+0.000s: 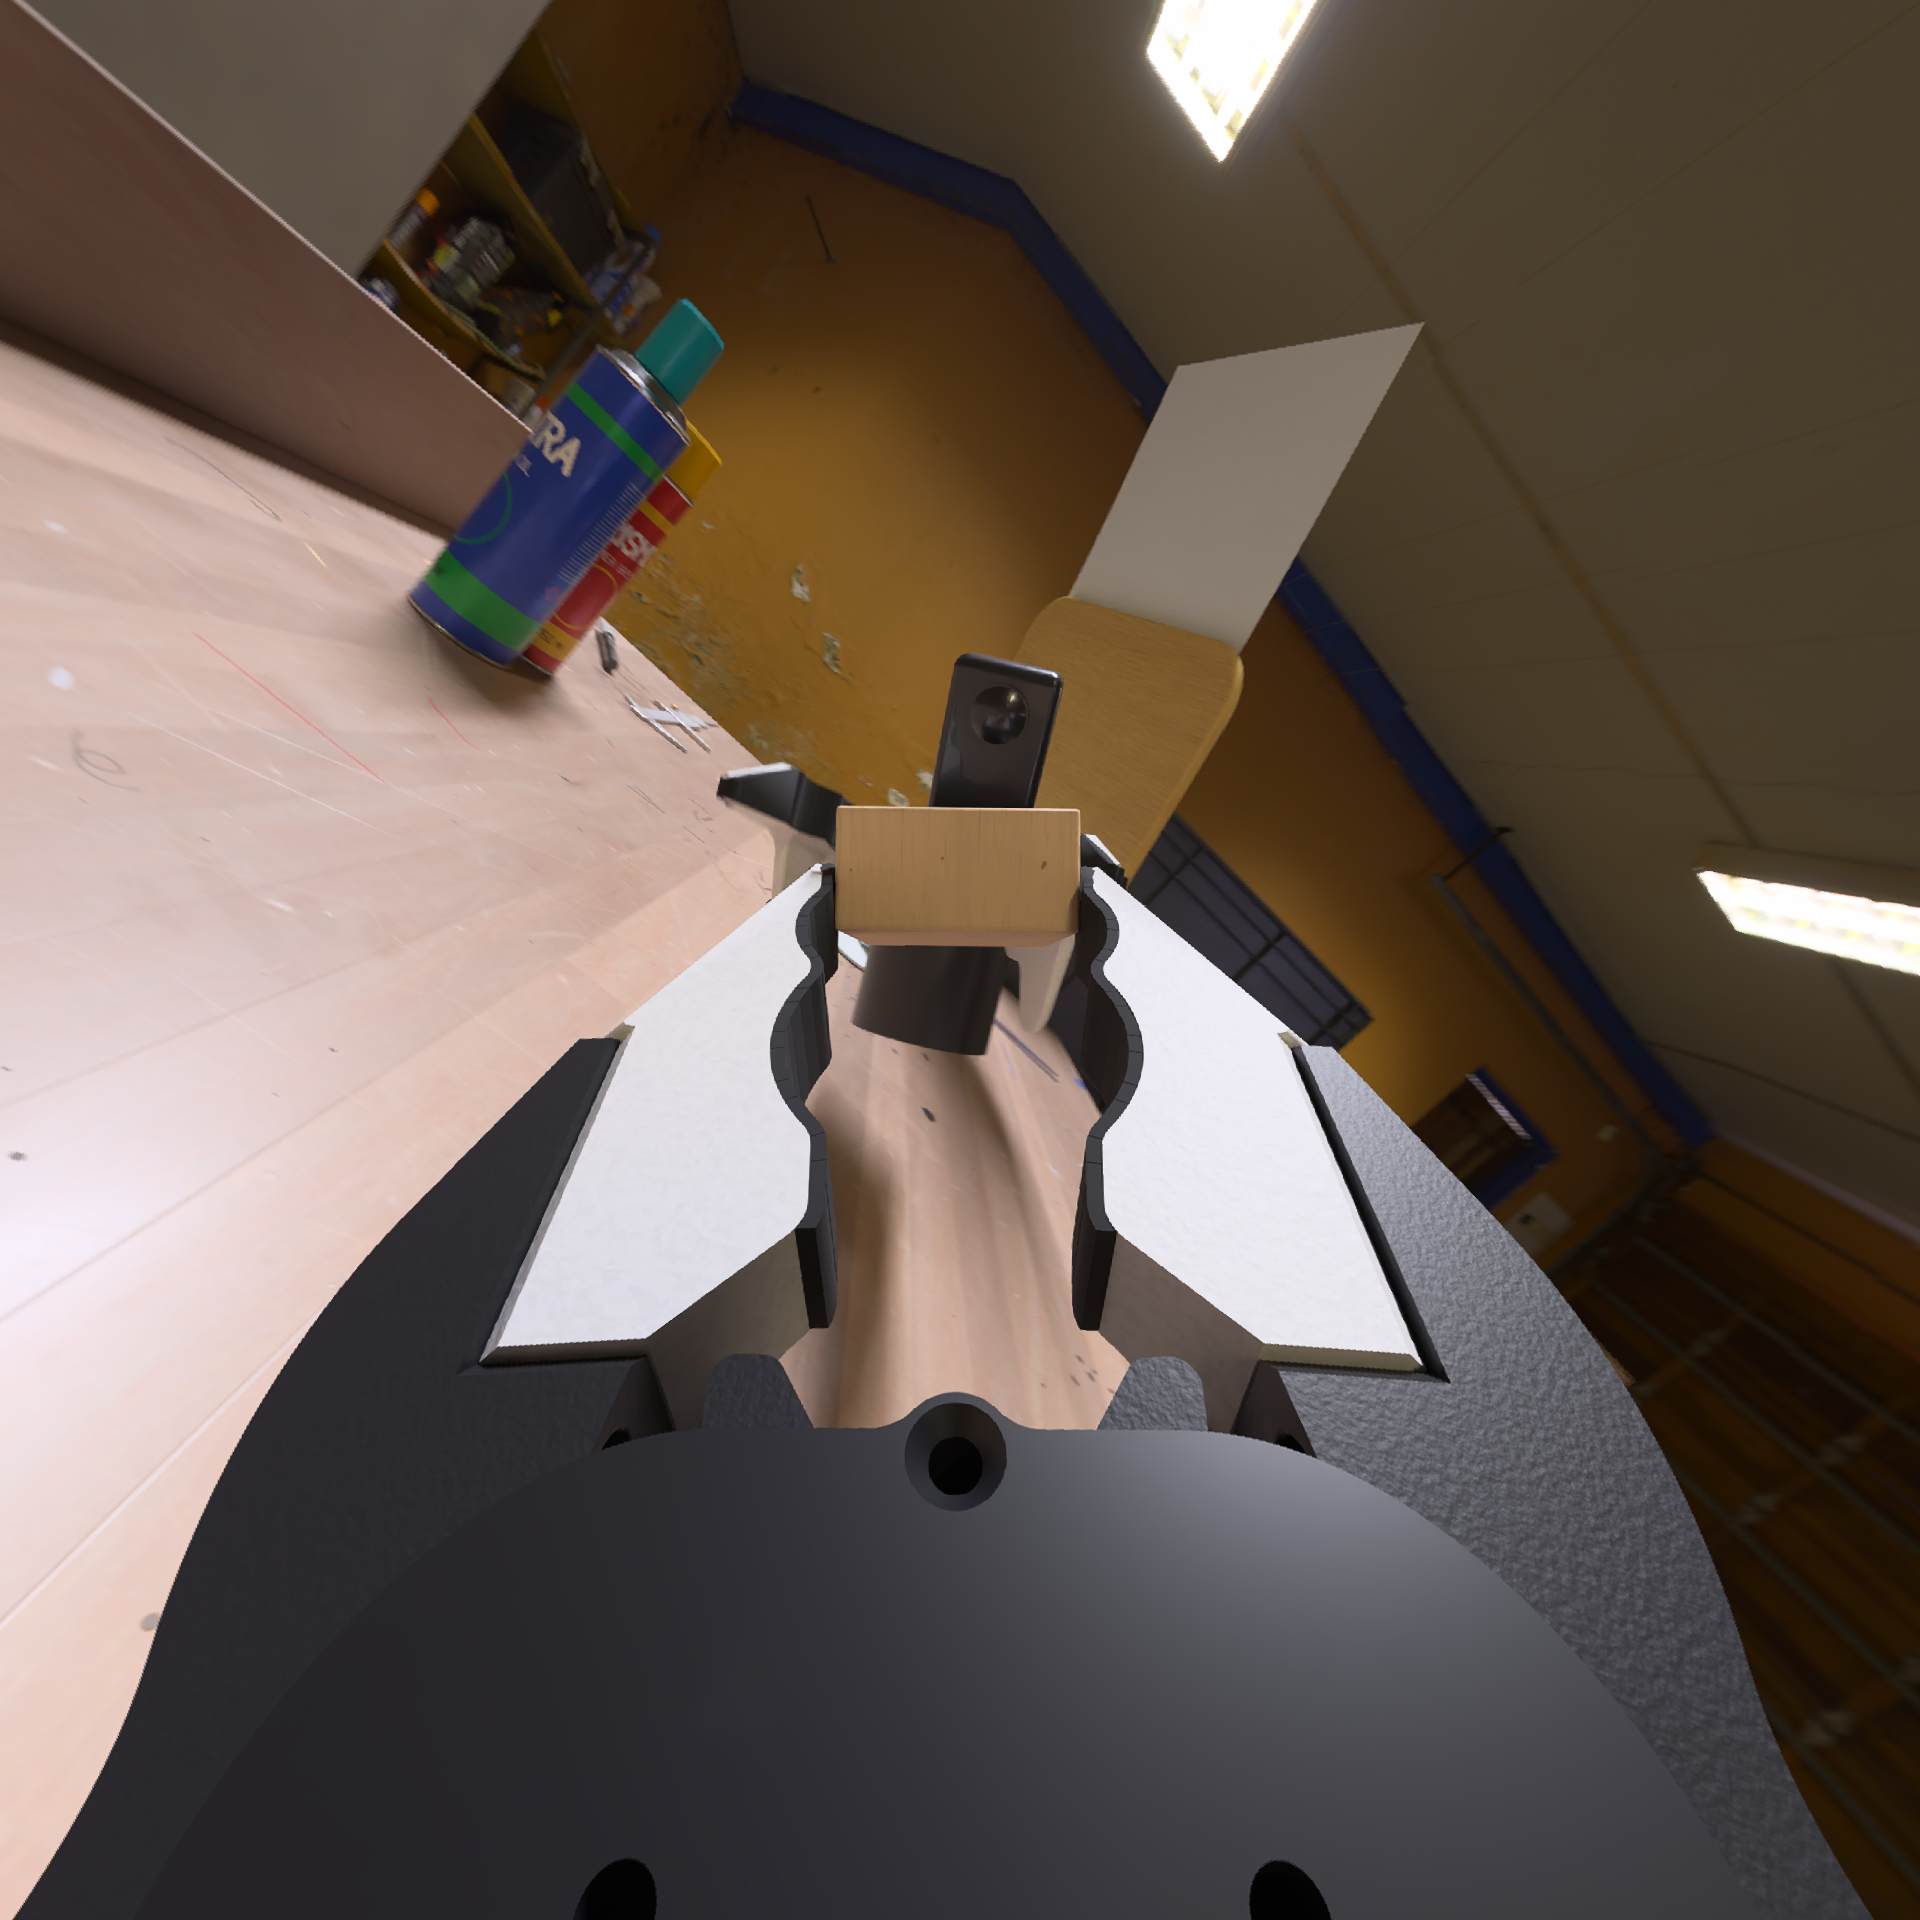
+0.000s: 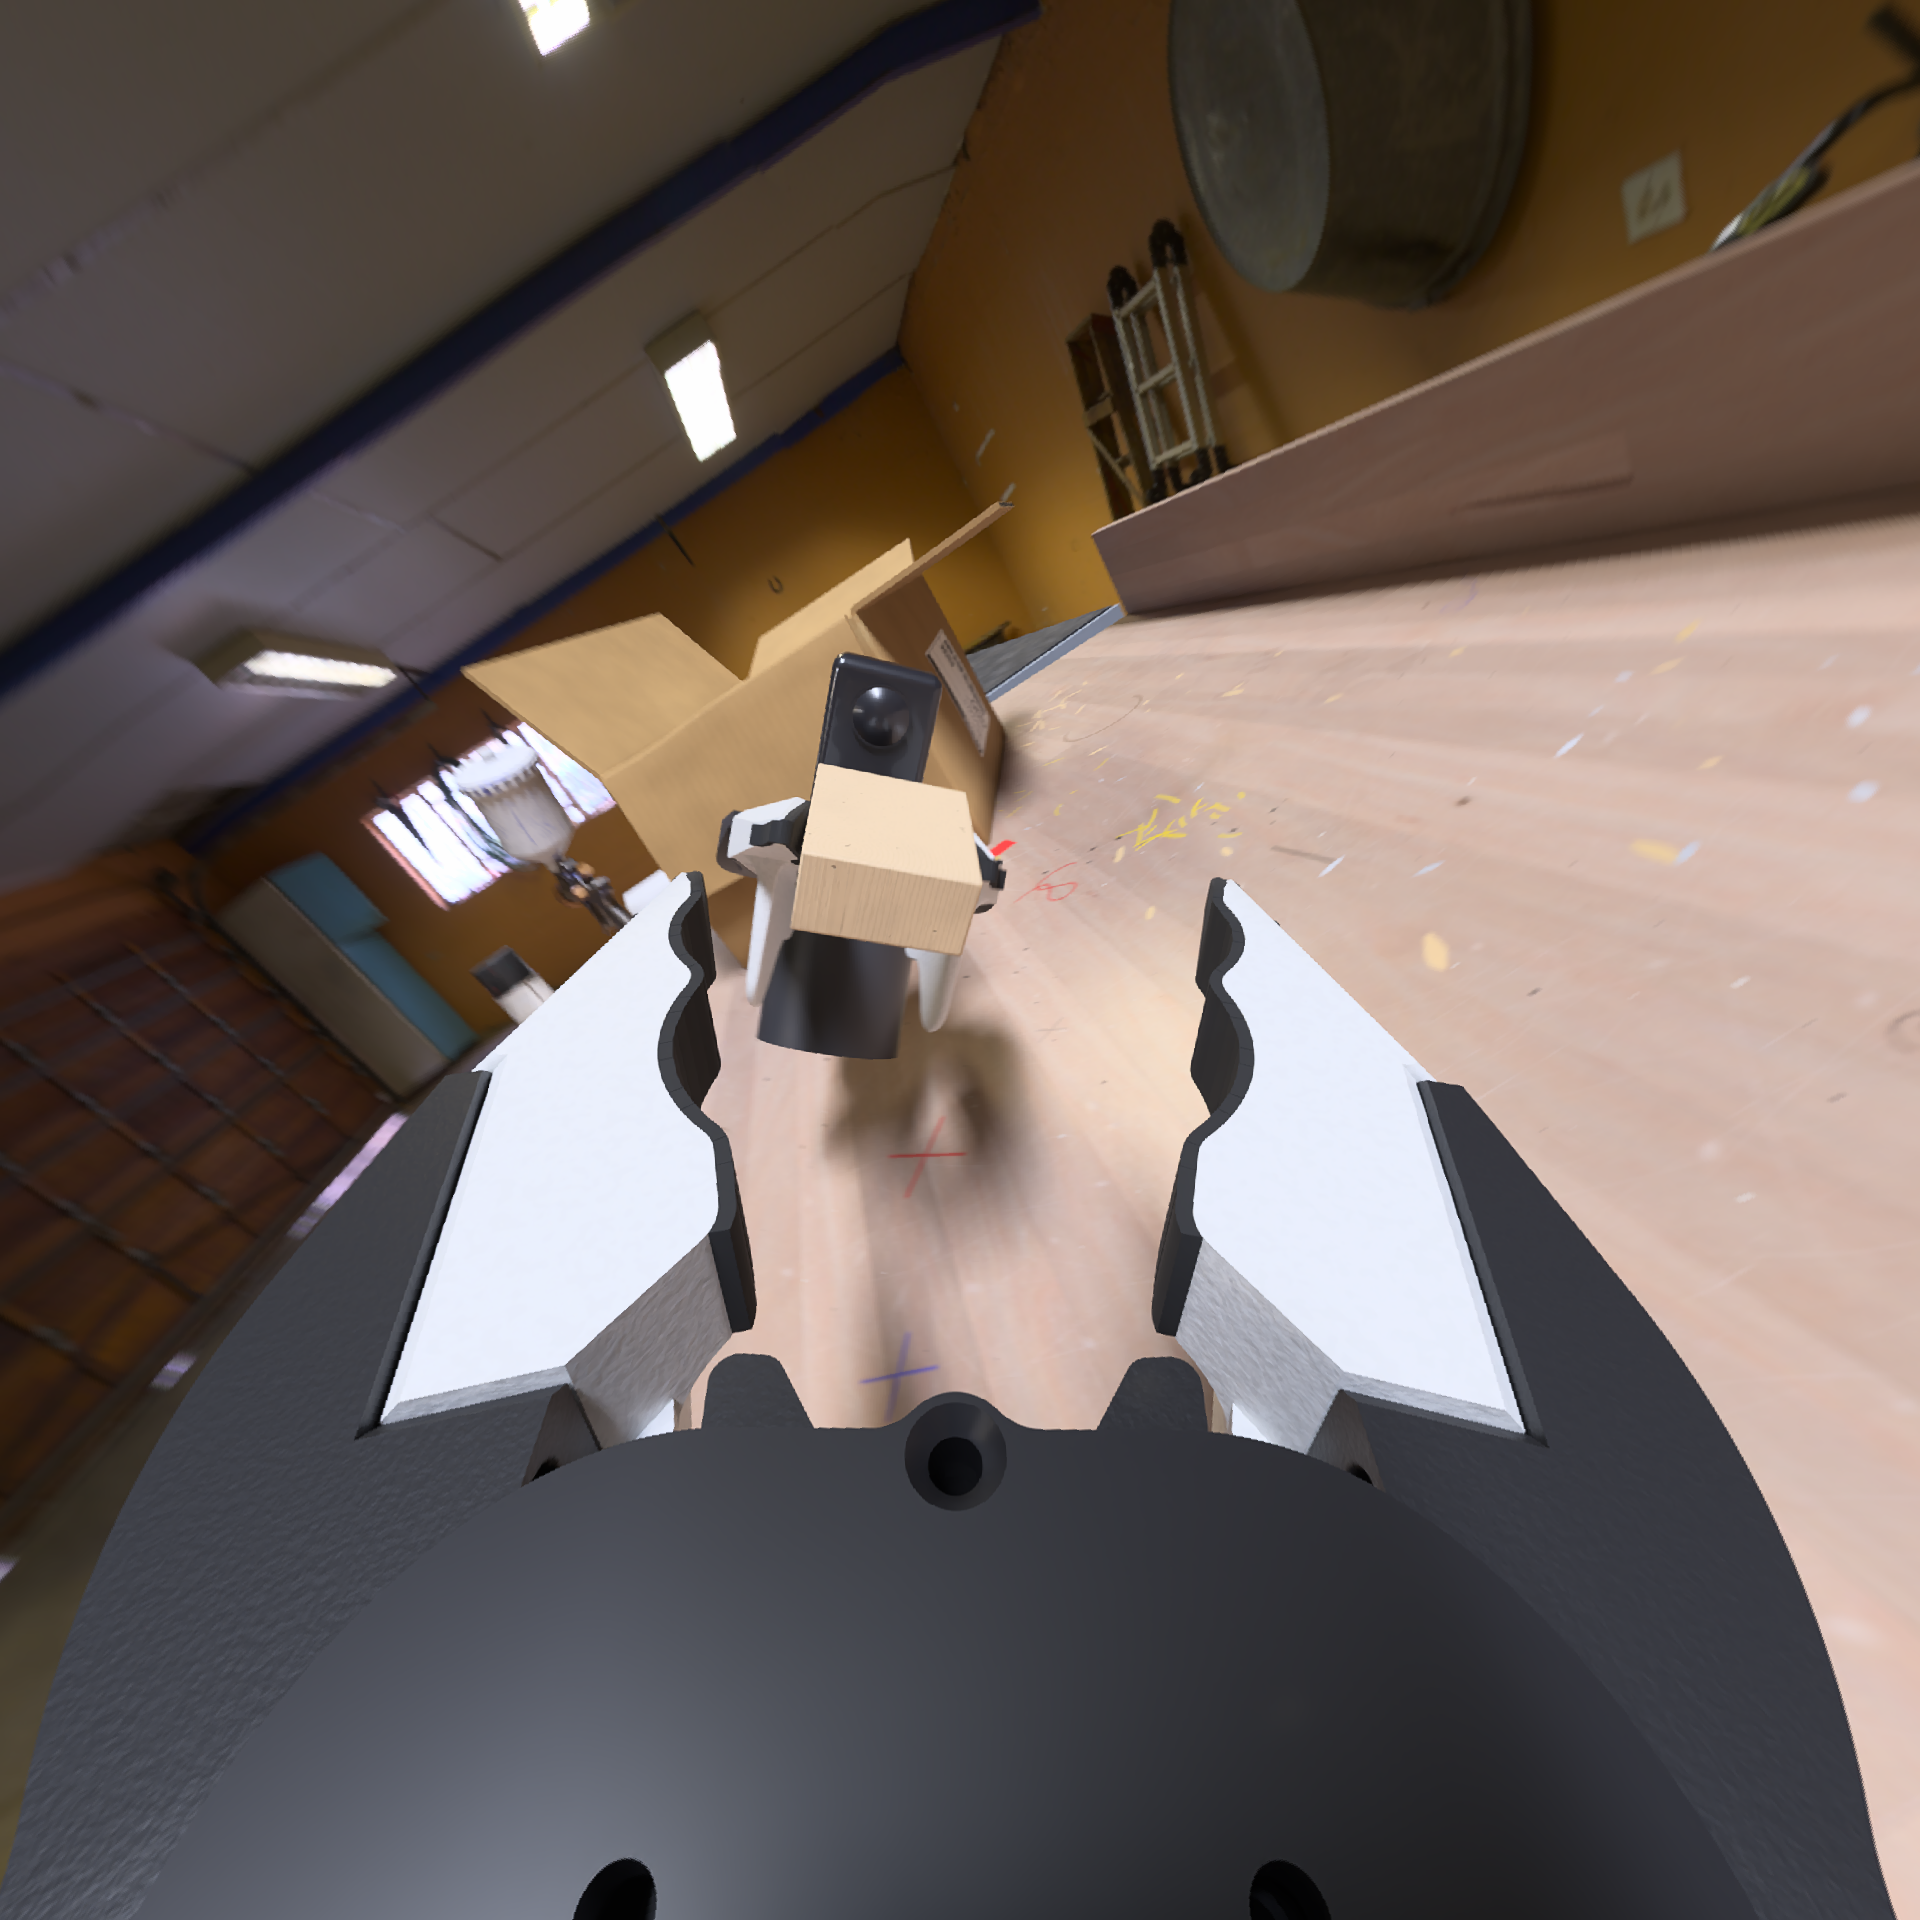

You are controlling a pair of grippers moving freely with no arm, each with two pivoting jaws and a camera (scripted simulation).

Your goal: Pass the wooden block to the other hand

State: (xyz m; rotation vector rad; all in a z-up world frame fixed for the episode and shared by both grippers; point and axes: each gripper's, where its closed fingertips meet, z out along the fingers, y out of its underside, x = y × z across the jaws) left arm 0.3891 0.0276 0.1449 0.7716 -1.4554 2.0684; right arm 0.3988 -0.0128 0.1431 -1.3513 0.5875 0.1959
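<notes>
A light wooden block (image 1: 956,873) is clamped between the fingertips of my left gripper (image 1: 956,885), which is shut on it and holds it above the table. My right gripper faces it from just beyond the block. Its black camera mount (image 1: 997,727) rises behind the block and its fingers stand apart on either side. In the right wrist view, my right gripper (image 2: 954,899) is wide open and empty. The block (image 2: 883,868) sits a short way ahead of its fingertips, held by the left gripper's white fingers (image 2: 764,862).
A blue spray can (image 1: 561,499) and a red and yellow can (image 1: 623,561) stand on the wooden table (image 1: 208,883). Small metal bits (image 1: 665,717) lie near them. An open cardboard box (image 2: 707,707) stands at the far end. A raised board (image 2: 1558,447) edges the table.
</notes>
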